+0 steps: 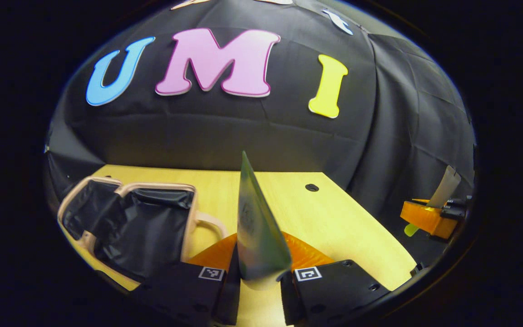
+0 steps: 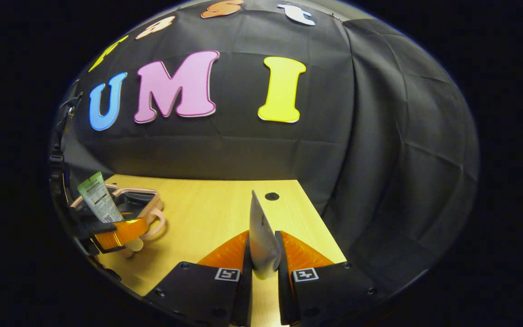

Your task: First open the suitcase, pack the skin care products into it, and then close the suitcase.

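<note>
Nearest the lens in the left gripper view, the left gripper pinched a flat green squeeze tube upright between both fingers. At nine o'clock lay the open pale-pink suitcase with black lining on the light wooden table. In the right gripper view, the right gripper clamped a slim white squeeze tube, also upright.
</note>
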The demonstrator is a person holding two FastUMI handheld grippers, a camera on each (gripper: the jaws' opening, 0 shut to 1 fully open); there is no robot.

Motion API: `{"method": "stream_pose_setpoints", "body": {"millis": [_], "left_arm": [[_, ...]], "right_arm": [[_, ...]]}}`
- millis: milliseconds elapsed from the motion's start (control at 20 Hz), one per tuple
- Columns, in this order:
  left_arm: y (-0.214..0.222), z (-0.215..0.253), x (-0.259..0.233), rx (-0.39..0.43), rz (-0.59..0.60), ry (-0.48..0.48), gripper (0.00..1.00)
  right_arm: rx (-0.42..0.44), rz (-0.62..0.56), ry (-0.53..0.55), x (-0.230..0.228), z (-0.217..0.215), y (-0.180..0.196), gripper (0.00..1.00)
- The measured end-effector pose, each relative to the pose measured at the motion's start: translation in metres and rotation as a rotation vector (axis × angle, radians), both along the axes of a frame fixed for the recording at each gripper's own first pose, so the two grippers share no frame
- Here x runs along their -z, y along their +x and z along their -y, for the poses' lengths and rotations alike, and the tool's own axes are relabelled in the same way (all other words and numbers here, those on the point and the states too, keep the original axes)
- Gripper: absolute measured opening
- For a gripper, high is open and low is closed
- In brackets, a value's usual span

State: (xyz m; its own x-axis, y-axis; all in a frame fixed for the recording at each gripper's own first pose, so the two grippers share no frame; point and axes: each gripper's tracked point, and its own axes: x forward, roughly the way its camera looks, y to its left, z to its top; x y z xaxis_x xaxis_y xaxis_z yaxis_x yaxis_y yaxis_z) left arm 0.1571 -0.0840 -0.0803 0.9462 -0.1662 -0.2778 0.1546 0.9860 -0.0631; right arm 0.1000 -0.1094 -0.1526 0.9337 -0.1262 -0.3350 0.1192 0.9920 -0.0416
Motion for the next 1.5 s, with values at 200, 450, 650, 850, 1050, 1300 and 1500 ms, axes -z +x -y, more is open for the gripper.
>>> {"method": "stream_pose_setpoints", "body": {"millis": [200, 450, 650, 850, 1050, 1300, 1500], "left_arm": [[-0.042, -0.078, -0.029, -0.062, -0.037, -0.006, 0.42], [-0.036, -0.183, -0.033, -0.131, -0.087, 0.056, 0.42], [0.01, -0.229, -0.015, -0.105, -0.168, 0.1, 0.42], [0.046, -0.24, 0.038, -0.068, -0.35, -0.001, 0.42], [0.066, -0.247, 0.094, -0.037, -0.551, 0.033, 0.46], [0.075, -0.248, 0.137, -0.017, -0.764, 0.034, 0.42], [0.089, -0.25, 0.138, -0.026, -0.803, 0.053, 0.43]], "right_arm": [[-0.079, 0.044, 0.033, -0.057, -0.064, -0.02, 0.27], [-0.27, 0.065, 0.072, -0.088, -0.179, -0.026, 0.27], [-0.375, 0.045, 0.131, -0.087, -0.255, -0.015, 0.27], [-0.417, 0.049, 0.112, -0.085, -0.298, 0.008, 0.27], [-0.395, -0.02, 0.149, -0.067, -0.313, 0.024, 0.27], [-0.356, -0.054, 0.167, -0.052, -0.312, 0.018, 0.27], [-0.355, -0.133, 0.175, -0.026, -0.311, 0.019, 0.27]]}}
